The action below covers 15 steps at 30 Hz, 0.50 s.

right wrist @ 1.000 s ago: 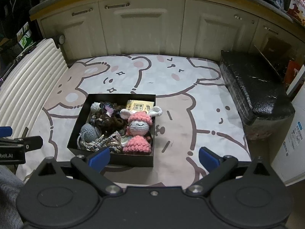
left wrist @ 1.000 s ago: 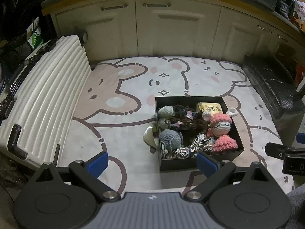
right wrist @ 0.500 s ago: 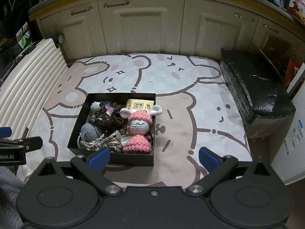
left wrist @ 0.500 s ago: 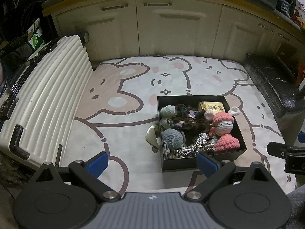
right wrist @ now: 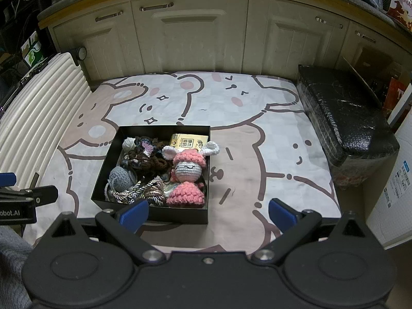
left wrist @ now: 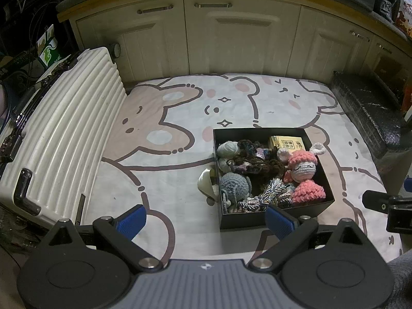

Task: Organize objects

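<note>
A black open box (left wrist: 267, 220) (right wrist: 108, 159) sits on a cartoon-bear mat (left wrist: 167, 118) (right wrist: 257, 139). Inside lie a pink crocheted doll (left wrist: 302, 170) (right wrist: 189, 170), a grey crocheted ball (left wrist: 234, 185) (right wrist: 119, 176), dark brown yarn (left wrist: 260, 164) (right wrist: 149, 161), braided cords (left wrist: 270, 193) (right wrist: 139, 191) and a yellow carton (left wrist: 284, 143) (right wrist: 189, 140). A cream object (left wrist: 206, 184) lies on the mat against the box's left wall. My left gripper (left wrist: 204, 221) hangs open, near side of the box. My right gripper (right wrist: 207, 215) is open too, by the box's near right corner.
A white ribbed suitcase (left wrist: 51, 139) (right wrist: 31, 110) lies along the mat's left edge. A black wrapped block (left wrist: 370, 110) (right wrist: 342, 118) borders the right. Cream cabinets (left wrist: 231, 33) (right wrist: 200, 33) close off the back. A white carton (right wrist: 391, 193) stands at far right.
The left wrist view has shifted slightly, so the box sits a little further right and lower. The right gripper has barely moved. Both stay open.
</note>
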Tool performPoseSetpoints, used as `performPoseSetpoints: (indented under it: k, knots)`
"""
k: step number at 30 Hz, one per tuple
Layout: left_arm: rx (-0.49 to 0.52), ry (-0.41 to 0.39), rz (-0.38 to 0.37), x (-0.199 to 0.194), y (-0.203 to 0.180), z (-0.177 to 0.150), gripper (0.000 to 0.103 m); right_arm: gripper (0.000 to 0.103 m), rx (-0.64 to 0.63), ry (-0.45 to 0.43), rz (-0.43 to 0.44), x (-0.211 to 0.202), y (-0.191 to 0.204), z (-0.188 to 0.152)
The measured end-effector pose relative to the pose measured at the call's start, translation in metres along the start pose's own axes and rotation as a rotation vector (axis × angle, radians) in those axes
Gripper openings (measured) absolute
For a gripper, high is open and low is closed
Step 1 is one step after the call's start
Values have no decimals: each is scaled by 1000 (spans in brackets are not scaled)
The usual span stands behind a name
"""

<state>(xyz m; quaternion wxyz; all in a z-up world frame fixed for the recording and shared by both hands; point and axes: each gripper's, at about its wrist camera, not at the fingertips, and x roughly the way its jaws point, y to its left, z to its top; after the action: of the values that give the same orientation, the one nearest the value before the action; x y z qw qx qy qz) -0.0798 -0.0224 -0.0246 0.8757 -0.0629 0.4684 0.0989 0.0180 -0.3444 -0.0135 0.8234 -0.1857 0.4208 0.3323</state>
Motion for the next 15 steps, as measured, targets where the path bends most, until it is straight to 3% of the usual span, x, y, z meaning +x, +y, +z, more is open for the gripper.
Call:
performPoseSetpoints:
  k: [15]
  knots:
    - [-2, 3, -1, 2, 2, -2, 98, 101, -1, 0, 1, 0, -1, 0]
